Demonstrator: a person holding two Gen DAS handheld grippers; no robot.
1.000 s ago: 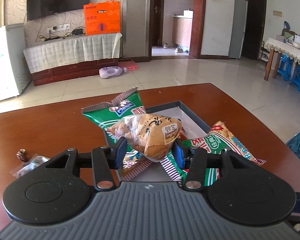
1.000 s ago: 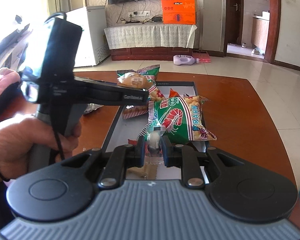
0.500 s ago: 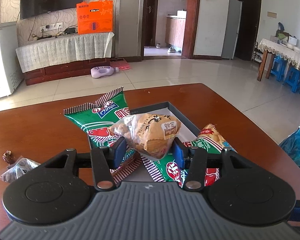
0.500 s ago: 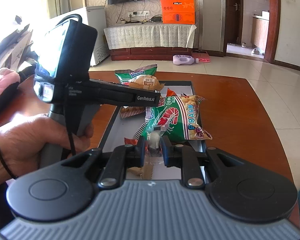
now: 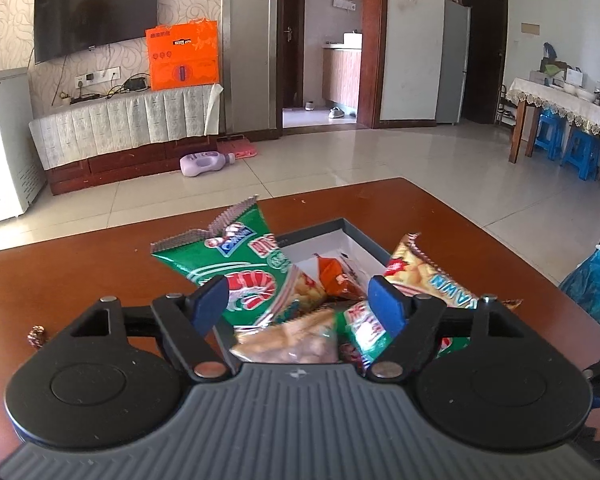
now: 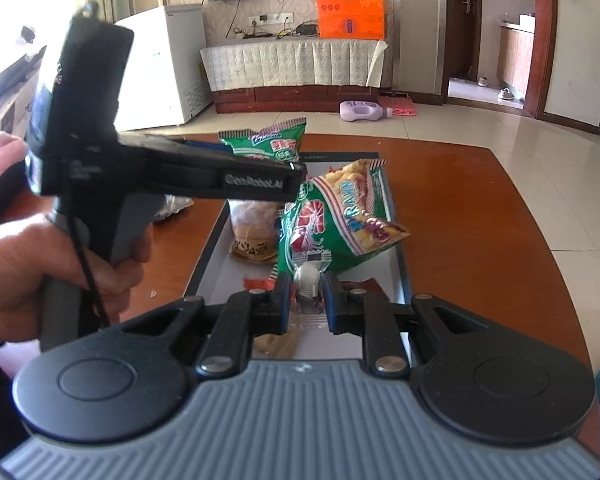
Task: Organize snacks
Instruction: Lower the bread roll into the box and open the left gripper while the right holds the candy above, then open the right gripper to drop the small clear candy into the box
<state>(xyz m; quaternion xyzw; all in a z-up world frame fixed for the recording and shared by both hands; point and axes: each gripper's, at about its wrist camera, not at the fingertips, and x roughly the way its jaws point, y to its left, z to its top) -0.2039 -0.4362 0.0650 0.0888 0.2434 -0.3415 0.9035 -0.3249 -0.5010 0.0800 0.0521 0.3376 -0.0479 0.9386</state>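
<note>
**Now the left tool lets go over the tray while the right keeps its pinch**

Nearest in the left wrist view, the left tool [image 5: 298, 304] has its jaws opening, blue pads standing clear of everything. Just below and between them, at six o'clock, lies the clear peanut pouch [image 5: 290, 340], blurred, no longer pressed by either pad. It looks light, soft and crinkly, so the load would shift inside it; a pinch on the gathered film at its end would likely hold better than one on its belly.

In the right wrist view, the right tool [image 6: 309, 298] is clamped narrow on the crimped bottom seam of a green prawn-cracker bag [image 6: 332, 220], which stands up from the tray at twelve o'clock of the pads. The bag is puffed with air and glossy, probably slippery and easy to crush; the flat seam is the sound place to take it. Its side reads "PRAWN".

Farther on, at eleven o'clock, a second green prawn-cracker bag [image 5: 236, 268] leans across the far left rim of the dark-edged tray [image 5: 364, 236], its label too small to read. A small orange sachet [image 5: 336, 276] lies in the tray beyond the pads. At nine o'clock on the desk [image 5: 80, 264] sits a wrapped sweet [image 5: 36, 334], still outside the tray.

The left tool's body [image 6: 256, 180] shows the lettering "GenRobot.AI".
</note>
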